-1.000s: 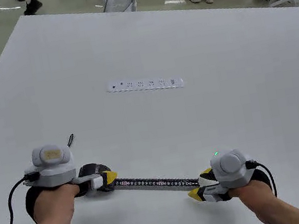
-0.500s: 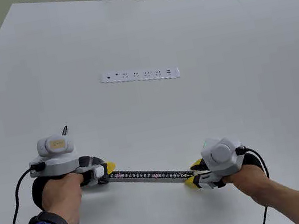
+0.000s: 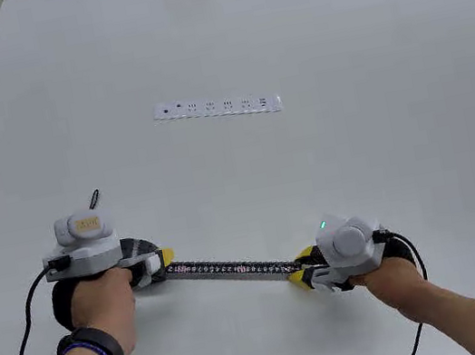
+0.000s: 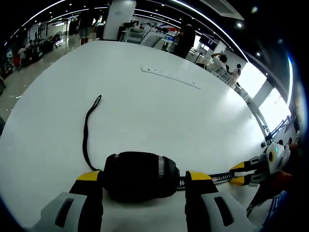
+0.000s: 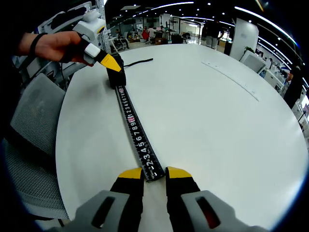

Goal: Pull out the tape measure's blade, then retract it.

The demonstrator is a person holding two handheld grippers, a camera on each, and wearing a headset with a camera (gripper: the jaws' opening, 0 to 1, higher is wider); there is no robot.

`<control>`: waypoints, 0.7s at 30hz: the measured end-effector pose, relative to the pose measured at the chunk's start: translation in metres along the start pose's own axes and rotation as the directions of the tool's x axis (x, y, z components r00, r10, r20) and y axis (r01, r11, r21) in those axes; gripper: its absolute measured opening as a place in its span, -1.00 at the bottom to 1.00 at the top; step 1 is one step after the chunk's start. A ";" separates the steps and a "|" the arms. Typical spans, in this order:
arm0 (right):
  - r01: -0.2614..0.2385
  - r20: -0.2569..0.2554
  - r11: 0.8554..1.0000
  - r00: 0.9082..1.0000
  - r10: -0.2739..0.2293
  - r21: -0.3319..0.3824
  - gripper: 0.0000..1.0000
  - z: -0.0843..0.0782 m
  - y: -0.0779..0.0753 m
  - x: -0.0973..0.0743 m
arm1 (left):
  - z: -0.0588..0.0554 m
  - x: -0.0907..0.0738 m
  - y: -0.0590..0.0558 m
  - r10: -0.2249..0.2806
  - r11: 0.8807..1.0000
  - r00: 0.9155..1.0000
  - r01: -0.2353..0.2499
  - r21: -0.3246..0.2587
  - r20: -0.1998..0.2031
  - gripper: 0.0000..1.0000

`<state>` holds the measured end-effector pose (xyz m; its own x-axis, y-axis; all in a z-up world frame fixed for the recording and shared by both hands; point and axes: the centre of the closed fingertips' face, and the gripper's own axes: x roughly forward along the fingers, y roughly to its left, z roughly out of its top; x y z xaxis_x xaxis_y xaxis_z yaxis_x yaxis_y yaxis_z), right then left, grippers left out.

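Your head has tipped down since a second ago, while both grippers and the drawn blade (image 3: pixel 231 270) sit much as they did. The tape measure case (image 4: pixel 140 171), black, rounded and matte, is clamped between the yellow-tipped jaws of your left gripper (image 3: pixel 156 265). From the head view, that gripper and your hand hide most of it. Your right gripper (image 5: pixel 154 174) pinches the blade's far end, so the hook is lost between its jaws. The blade is a flat dark strip with pale numerals, too small to read from your head. It all lies on the smooth white table (image 3: pixel 347 121), nearer you than the power strip (image 3: pixel 218 107) and well apart from it. A thin black strap (image 4: pixel 87 130) trails from the case toward that strip.
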<state>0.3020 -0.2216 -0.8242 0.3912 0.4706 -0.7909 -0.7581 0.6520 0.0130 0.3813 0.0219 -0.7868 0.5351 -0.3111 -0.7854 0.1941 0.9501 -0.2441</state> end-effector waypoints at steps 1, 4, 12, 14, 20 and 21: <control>-0.001 0.000 1.000 1.000 0.001 0.000 -0.66 0.000 0.000 0.000 | 0.000 0.000 0.001 0.006 1.000 1.000 -0.006 0.003 0.002 0.28; 0.000 0.001 1.000 1.000 0.000 -0.003 -0.66 0.000 0.000 -0.001 | 0.000 -0.001 0.003 0.014 1.000 1.000 -0.014 -0.010 0.008 0.21; 0.005 0.002 1.000 1.000 -0.005 -0.017 -0.67 0.000 0.001 -0.001 | 0.000 -0.001 0.002 0.061 0.998 0.998 -0.061 0.002 0.008 0.18; 0.004 0.003 1.000 1.000 -0.004 -0.021 -0.68 0.000 0.001 -0.001 | 0.000 -0.002 0.002 0.072 0.997 0.997 -0.072 0.007 0.013 0.16; -0.011 -0.002 0.998 1.000 0.011 -0.064 -0.70 -0.001 0.008 -0.001 | 0.000 -0.001 0.004 0.072 0.997 0.997 -0.073 0.020 0.023 0.15; -0.011 -0.002 0.998 1.000 0.011 -0.065 -0.70 -0.001 0.008 -0.001 | 0.000 -0.001 0.004 0.075 0.997 0.997 -0.076 0.025 0.025 0.15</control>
<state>0.2947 -0.2175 -0.8238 0.3814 0.4768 -0.7920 -0.7950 0.6063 -0.0179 0.3815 0.0258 -0.7870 0.5686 -0.2394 -0.7870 0.1732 0.9701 -0.1699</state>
